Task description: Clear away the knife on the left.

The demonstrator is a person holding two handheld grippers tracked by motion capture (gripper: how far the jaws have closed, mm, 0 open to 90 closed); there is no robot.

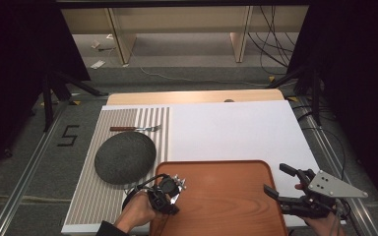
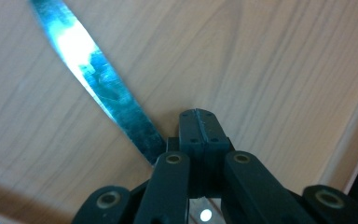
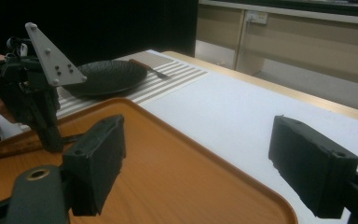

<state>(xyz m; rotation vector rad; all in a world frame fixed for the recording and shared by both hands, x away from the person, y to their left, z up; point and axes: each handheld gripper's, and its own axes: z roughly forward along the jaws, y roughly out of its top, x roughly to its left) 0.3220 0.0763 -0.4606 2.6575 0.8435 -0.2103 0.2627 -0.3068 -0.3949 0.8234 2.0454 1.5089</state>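
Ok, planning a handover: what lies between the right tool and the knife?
Only bare tray, as the high view shows; the right tool and knife are at its opposite sides.

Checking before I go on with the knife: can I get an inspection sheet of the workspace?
Surface: white board, striped placemat at left, brown tray nearest.
Job's things: knife on the tray; dark plate and fork on the placemat.
Clutter: nothing seen.
Grippers: left tongs shut at the knife, grip unclear; right tongs open, empty, at the tray's right edge.
Cables: loose cables on the floor, far right.
Surroundings: wooden shelving beyond; stand legs at left.
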